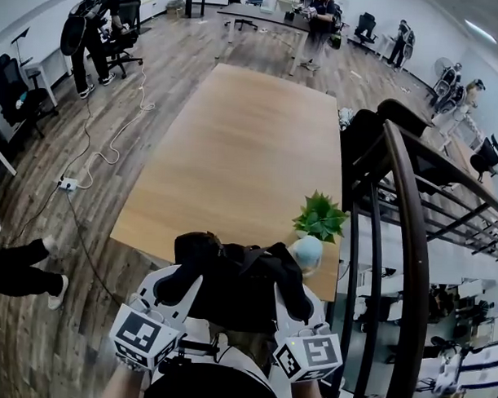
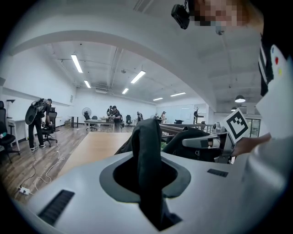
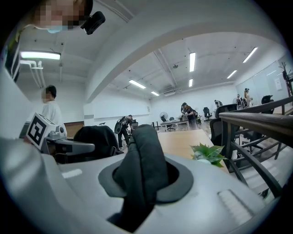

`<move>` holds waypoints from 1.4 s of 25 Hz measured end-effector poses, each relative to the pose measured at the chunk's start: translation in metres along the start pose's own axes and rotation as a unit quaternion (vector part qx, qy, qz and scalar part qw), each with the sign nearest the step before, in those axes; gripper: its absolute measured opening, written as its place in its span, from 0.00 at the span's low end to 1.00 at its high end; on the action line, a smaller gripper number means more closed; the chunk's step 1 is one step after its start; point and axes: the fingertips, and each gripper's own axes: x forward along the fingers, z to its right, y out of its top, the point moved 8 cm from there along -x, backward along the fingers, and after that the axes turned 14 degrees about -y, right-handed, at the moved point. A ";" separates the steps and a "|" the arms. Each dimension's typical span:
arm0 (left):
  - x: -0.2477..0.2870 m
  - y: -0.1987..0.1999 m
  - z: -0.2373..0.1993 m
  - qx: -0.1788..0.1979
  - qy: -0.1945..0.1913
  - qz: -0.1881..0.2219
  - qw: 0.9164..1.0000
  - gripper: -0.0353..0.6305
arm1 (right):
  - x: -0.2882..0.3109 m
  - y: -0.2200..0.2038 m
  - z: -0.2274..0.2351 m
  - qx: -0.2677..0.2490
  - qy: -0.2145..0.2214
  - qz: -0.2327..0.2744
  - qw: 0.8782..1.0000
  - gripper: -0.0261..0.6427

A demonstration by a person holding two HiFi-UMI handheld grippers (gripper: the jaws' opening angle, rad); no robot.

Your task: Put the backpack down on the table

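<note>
A black backpack [image 1: 234, 287] hangs between my two grippers, over the near edge of the long wooden table [image 1: 234, 153]. My left gripper [image 1: 174, 288] is shut on one black shoulder strap [image 2: 147, 141], which runs up between its jaws. My right gripper [image 1: 293, 300] is shut on the other strap [image 3: 143, 164] in the same way. In each gripper view the strap fills the jaw gap and hides the pads. The bag's body [image 3: 94, 139] shows beside the left gripper's marker cube in the right gripper view. Whether the bag's bottom touches the tabletop is hidden.
A small green plant [image 1: 320, 214] in a pale round pot [image 1: 306, 252] stands at the table's near right corner, close to the bag. A dark curved railing [image 1: 402, 240] runs along the right. Cables and a power strip [image 1: 68, 183] lie on the floor left; people and office chairs stand farther off.
</note>
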 end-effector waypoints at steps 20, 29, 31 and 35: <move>0.045 0.058 -0.102 0.039 -0.025 0.018 0.999 0.14 | 0.101 0.045 -0.011 0.009 -0.039 0.028 0.999 0.17; 0.082 0.064 -0.161 0.043 -0.026 0.030 0.998 0.14 | 0.160 0.049 -0.008 0.022 -0.077 0.034 0.996 0.17; 0.088 0.066 -0.173 0.046 -0.025 0.031 0.998 0.14 | 0.174 0.049 -0.010 0.025 -0.083 0.035 0.996 0.17; 0.102 0.067 -0.193 0.058 -0.018 0.025 0.998 0.14 | 0.197 0.049 -0.010 0.026 -0.097 0.028 0.995 0.17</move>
